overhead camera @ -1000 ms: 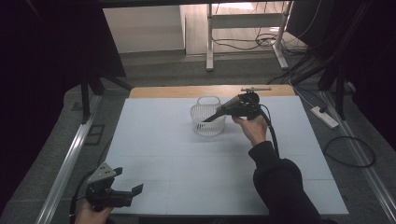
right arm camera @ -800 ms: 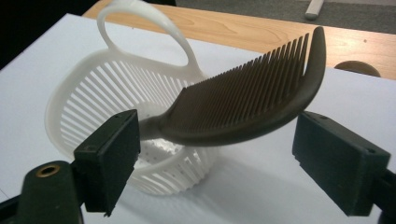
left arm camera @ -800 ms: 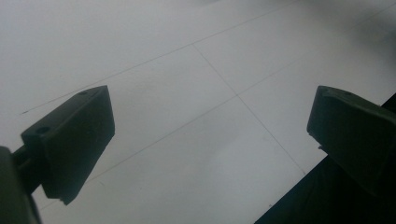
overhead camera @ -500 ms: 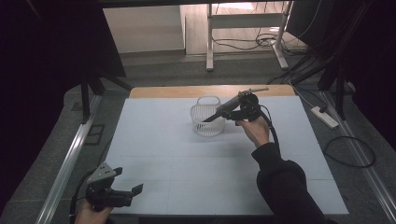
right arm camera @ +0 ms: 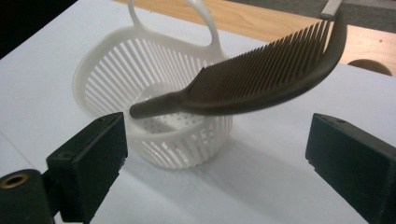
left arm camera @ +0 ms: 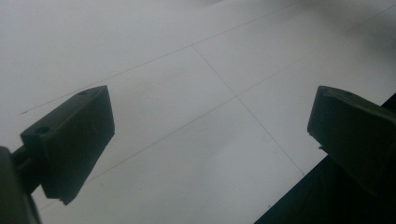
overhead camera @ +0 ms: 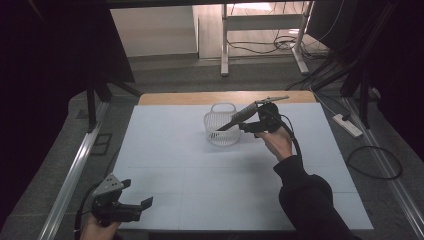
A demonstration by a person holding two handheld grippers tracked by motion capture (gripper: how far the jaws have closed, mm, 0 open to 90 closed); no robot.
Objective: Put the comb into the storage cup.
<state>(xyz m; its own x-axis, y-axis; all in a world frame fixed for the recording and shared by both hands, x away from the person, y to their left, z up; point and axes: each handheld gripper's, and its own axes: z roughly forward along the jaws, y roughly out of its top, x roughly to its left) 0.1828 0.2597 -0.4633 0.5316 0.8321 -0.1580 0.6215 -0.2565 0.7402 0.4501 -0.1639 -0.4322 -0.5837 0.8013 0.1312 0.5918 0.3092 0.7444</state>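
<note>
While the comb is seen resting with its handle end down in the white basket and its toothed end raised over the rim, the right tool has just been opening, and nothing is pressed between its pads now. The comb's long axis slants from the basket up toward the right tool, which is just beside it at the far middle of the worktop. The left tool is held open at the near left edge, well apart.
</note>
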